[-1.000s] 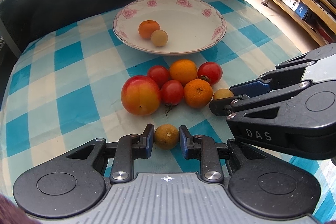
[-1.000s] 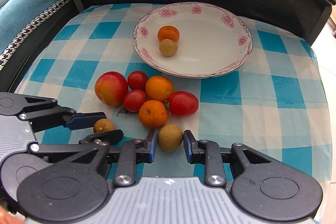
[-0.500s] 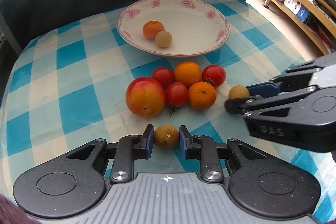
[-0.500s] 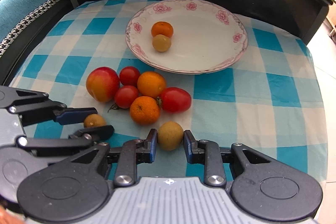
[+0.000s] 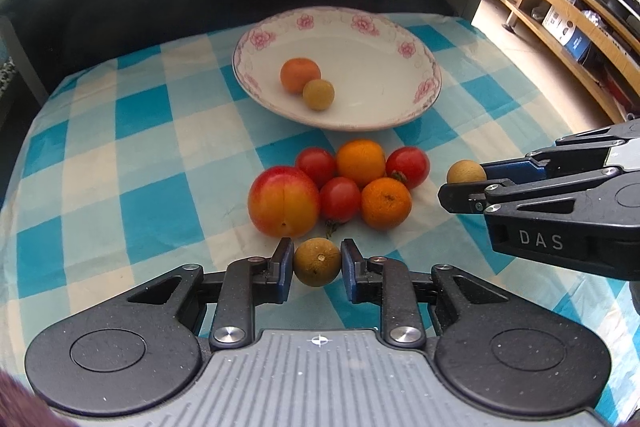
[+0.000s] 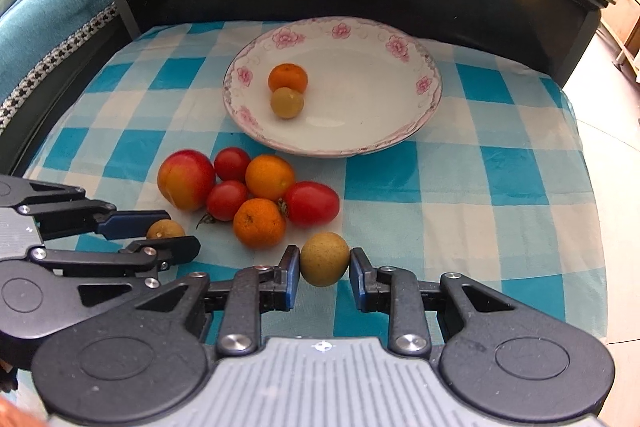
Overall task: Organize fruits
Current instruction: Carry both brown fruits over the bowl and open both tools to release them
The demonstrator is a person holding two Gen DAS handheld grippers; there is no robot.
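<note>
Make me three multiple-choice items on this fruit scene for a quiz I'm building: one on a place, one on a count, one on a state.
1. Where does the loose fruit cluster lie?
A. on the cloth in front of the plate
B. in the plate
C. on the floor

2. How many fruits are in the plate?
A. none
B. two
C. five

3. What does the right gripper hold?
A. nothing
B. a red tomato
C. a small brown fruit

Key: A, the cluster sits on the checked cloth; B, one orange and one tan fruit; C, its fingers bracket it.

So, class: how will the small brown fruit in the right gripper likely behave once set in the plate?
The brown fruit looks round and smooth, so it will probably roll. The plate dips inward, likely steering it toward the orange there.
</note>
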